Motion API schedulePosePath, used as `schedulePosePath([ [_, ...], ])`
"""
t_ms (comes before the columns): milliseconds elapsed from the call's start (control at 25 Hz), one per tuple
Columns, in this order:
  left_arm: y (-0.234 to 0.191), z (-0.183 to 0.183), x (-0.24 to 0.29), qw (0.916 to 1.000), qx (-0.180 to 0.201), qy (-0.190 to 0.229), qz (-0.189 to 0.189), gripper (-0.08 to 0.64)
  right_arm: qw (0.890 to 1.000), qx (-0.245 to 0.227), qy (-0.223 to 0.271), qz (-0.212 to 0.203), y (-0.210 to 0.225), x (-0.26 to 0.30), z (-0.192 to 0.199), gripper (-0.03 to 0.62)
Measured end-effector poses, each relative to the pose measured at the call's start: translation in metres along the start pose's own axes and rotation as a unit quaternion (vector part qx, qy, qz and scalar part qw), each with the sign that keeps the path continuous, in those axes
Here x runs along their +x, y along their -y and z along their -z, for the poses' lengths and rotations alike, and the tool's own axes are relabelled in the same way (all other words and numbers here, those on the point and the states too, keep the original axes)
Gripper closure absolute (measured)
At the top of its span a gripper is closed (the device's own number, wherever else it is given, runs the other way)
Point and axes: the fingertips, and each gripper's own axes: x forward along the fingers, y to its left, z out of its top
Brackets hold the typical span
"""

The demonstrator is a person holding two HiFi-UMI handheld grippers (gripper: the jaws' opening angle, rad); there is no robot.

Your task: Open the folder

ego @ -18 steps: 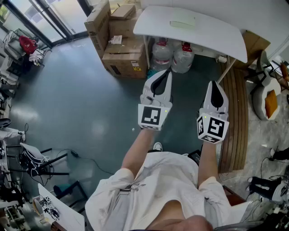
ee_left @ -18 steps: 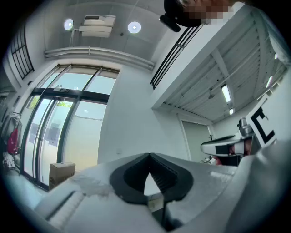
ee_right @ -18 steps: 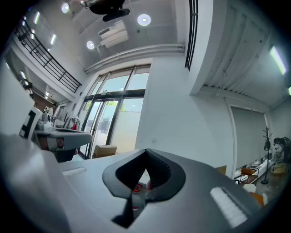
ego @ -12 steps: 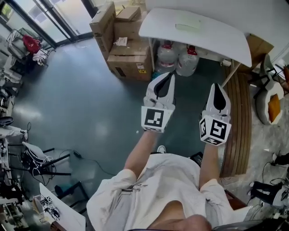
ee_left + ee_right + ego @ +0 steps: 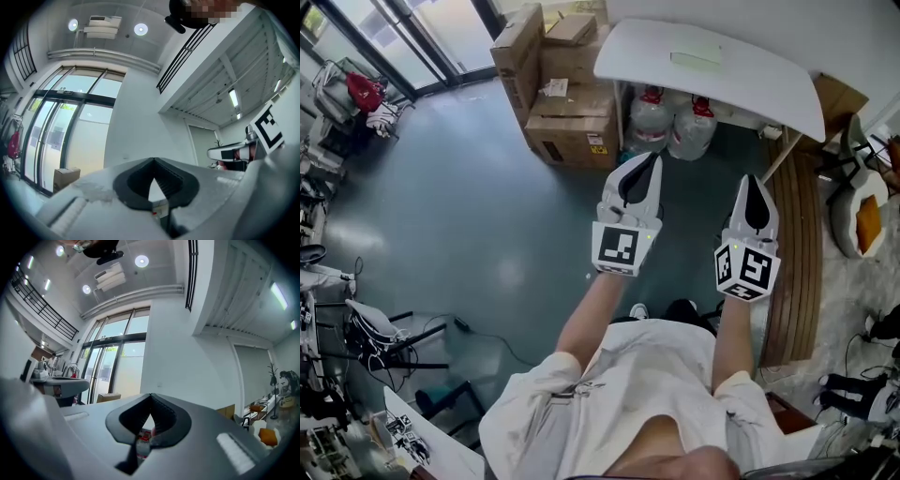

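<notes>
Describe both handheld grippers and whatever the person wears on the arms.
The left gripper and right gripper match: white tapered shells, black ridged linings on the fingers, each with a cube of black-and-white square markers at the rear. No cables show. The person wears a white short-sleeved shirt.

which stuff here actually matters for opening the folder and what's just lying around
For the job: pale green folder, white table under it, left gripper, right gripper (both shut, empty).
Just lying about: cardboard boxes, water jugs, red bag.
</notes>
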Motion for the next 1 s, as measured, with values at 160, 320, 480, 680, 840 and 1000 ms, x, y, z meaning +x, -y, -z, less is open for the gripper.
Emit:
schedulePosePath([
  [160, -0.004, 0.004, 0.005, 0.9997, -0.024, -0.001, -0.007, 0.56, 1.0, -0.007, -0.009, 0.002, 0.002, 0.005, 0.004, 0.592],
  [320, -0.004, 0.012, 0.015, 1.0, -0.005, -0.002, 0.0, 0.56, 1.0, 0.009, -0.016, 0.006, 0.013, 0.013, 0.015, 0.592],
  [480, -0.007, 0.021, 0.03, 0.9997, -0.022, -0.006, -0.007, 0.56, 1.0, 0.002, -0.018, 0.006, 0.018, 0.029, 0.026, 0.592],
  [680, -0.007, 0.036, 0.067, 1.0, -0.008, -0.005, -0.002, 0.56, 1.0, -0.002, -0.023, 0.004, 0.037, 0.06, 0.039, 0.592],
  [840, -0.002, 0.043, 0.104, 0.9999, -0.005, -0.008, 0.004, 0.56, 1.0, 0.006, -0.025, 0.01, 0.06, 0.089, 0.045, 0.592],
  [1000, 0.002, 0.057, 0.144, 0.9998, -0.011, -0.016, 0.001, 0.56, 0.999, 0.008, -0.033, 0.013, 0.086, 0.118, 0.057, 0.592],
])
